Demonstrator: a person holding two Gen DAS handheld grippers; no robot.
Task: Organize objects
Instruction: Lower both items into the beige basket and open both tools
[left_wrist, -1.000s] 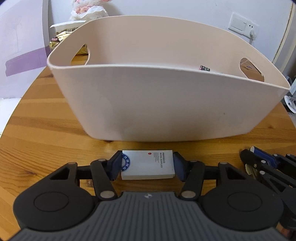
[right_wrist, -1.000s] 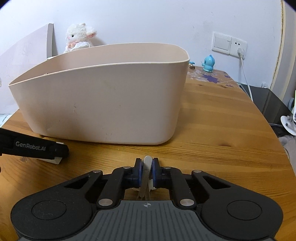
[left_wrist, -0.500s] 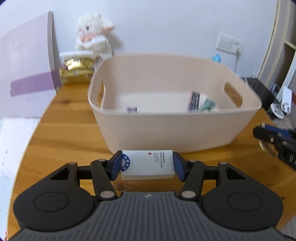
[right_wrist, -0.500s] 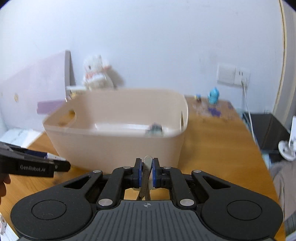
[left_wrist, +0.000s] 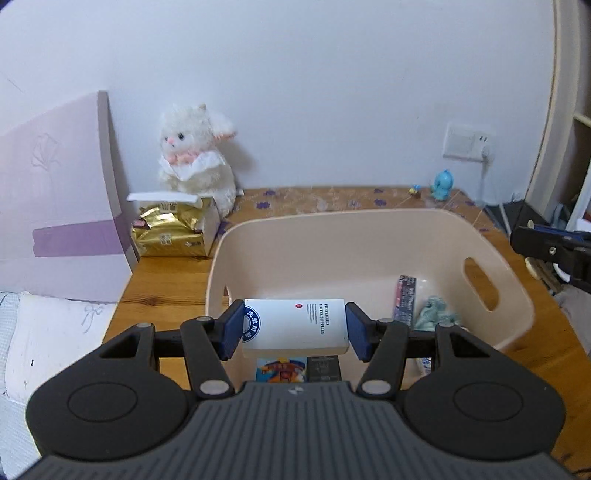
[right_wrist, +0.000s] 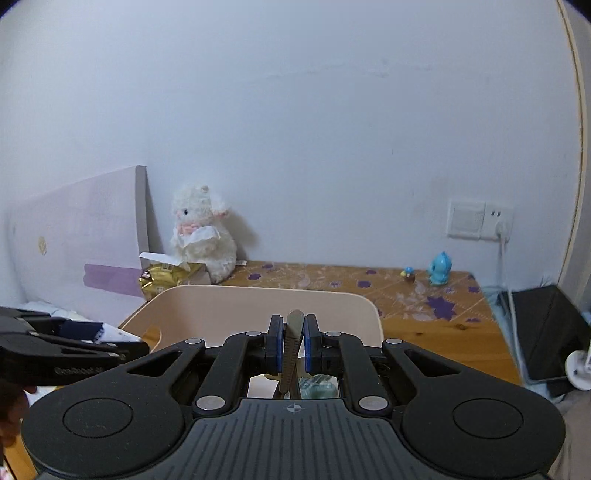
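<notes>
My left gripper (left_wrist: 294, 330) is shut on a white box (left_wrist: 295, 325) with a blue round logo and holds it above the near left part of the beige basket (left_wrist: 517, 295). Inside the basket lie a dark packet (left_wrist: 405, 301), a pale green item (left_wrist: 434, 319) and a colourful card (left_wrist: 282, 370). My right gripper (right_wrist: 294, 343) is shut on a thin grey-green flat tool (right_wrist: 291, 350) and holds it above the basket (right_wrist: 229, 306). The right gripper shows at the right edge of the left wrist view (left_wrist: 554, 251). The left gripper shows at the left of the right wrist view (right_wrist: 66, 350).
The basket stands on a wooden table (left_wrist: 166, 280). At the back stand a white plush lamb (left_wrist: 195, 162), a gold packet (left_wrist: 170, 232), a lilac board (left_wrist: 55, 203) and a small blue figure (left_wrist: 442, 184). A wall socket (right_wrist: 480, 219) with a cable is at the right.
Both grippers have risen from table height to above the basket, each keeping its object. The basket's inside now shows from above.
</notes>
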